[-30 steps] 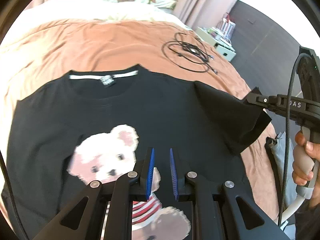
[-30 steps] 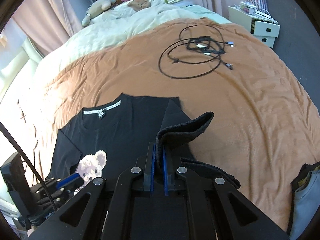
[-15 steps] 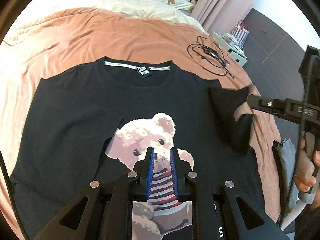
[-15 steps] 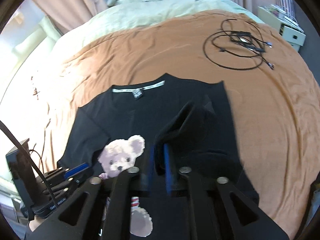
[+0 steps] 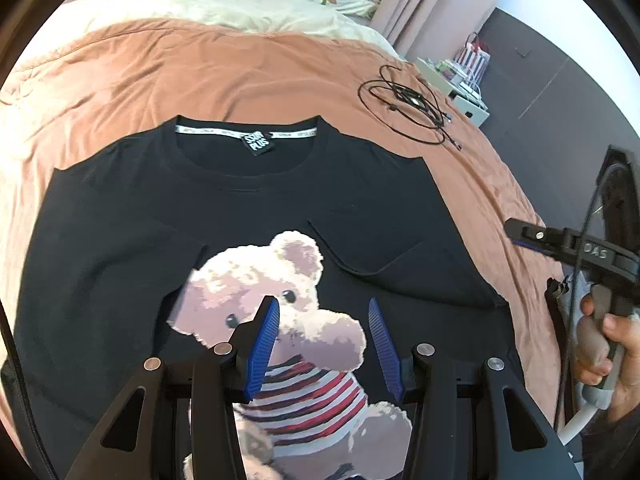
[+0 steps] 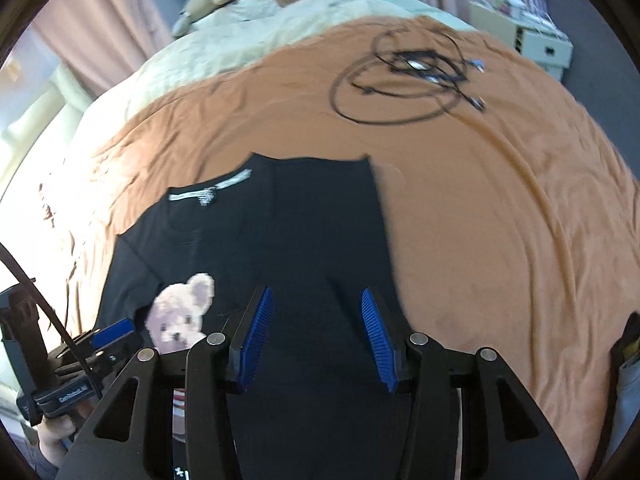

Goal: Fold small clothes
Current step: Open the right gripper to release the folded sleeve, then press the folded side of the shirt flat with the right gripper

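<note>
T-shirt [image 5: 256, 216] flat on bedspread [image 5: 200, 68], both sleeves folded inward; left tongs [image 5: 323, 338], right tongs [image 6: 318, 334] wide, empty

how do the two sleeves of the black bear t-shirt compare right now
On the black t-shirt, the right sleeve is folded inward, its hem edge lying beside the bear print. The left sleeve also lies inward, its edge just touching the bear. Both rest flat; left gripper and right gripper hold neither.
</note>
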Demonstrator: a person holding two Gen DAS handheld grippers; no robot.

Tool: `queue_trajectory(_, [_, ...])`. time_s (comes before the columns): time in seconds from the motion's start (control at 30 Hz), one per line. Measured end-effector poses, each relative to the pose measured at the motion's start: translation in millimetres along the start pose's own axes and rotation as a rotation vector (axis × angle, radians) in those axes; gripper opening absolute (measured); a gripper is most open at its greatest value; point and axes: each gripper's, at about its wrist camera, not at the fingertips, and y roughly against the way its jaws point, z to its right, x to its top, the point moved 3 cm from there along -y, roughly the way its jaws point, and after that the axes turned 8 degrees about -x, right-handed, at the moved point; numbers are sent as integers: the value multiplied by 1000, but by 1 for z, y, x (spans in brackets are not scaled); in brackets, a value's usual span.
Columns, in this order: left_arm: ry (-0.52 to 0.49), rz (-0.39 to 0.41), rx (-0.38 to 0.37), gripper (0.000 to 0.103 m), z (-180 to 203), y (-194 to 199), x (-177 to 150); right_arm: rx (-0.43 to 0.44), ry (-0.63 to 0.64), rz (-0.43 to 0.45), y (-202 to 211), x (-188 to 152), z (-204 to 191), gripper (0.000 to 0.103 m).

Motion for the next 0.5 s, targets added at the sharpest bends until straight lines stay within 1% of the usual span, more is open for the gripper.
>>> queue_trajectory(0.07, [-6,-9,5,49,2,-6,-1,28,-27,-23,-15,-3,5,45])
queue_trajectory(0.27, [-6,-44,31,49,-5,-22,-8,69,-49,-70,-58,-4,2,45])
queue_trajectory(0.37, [-5,-54,42,49,-9,-24,-11,71,-59,-95,-78,-4,2,45])
queue_trajectory(0.43, [-4,-57,51,49,-12,-23,-12,95,-84,-117,-90,-8,2,45])
queue_trajectory(0.5, [0,-58,61,49,-16,-21,-13,132,-104,-120,-92,-11,1,45])
